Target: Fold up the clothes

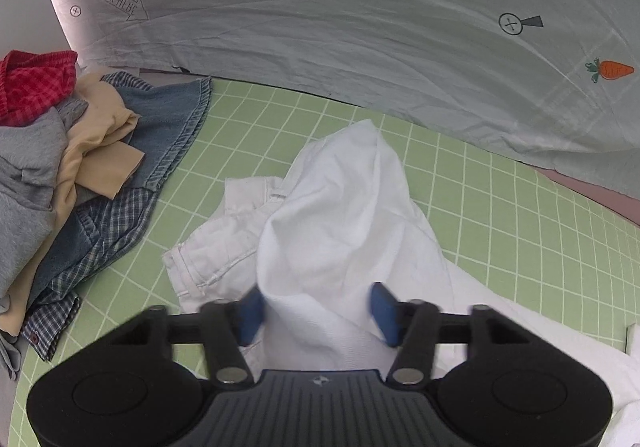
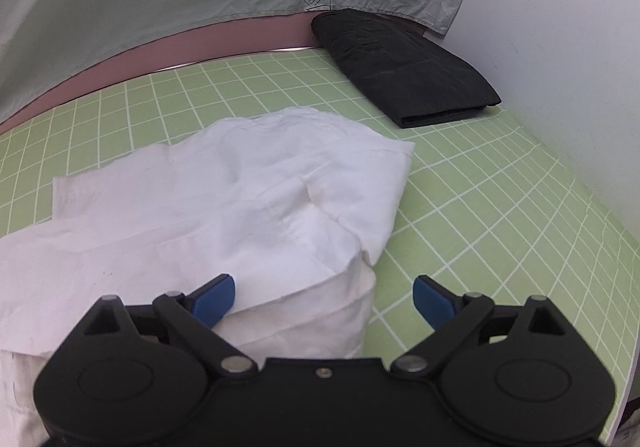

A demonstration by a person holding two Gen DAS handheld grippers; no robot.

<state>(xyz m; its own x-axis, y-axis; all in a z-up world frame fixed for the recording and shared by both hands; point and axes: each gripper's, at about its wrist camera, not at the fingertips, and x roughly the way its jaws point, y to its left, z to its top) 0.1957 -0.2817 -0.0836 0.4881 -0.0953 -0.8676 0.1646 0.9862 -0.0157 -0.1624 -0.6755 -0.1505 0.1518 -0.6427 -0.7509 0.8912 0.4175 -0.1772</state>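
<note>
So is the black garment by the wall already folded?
Folded: the black garment lies as a flat, neat rectangle with stacked layers at its near edge, on the green mat.

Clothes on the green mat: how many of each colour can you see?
White: 1, the white garment between the left gripper pads
Black: 1, the folded black garment
Red: 1
Grey: 1
Tan: 1
Blue denim: 1
Blue check: 1
Total: 7 that I can tell apart; the pile may hide more.
</note>
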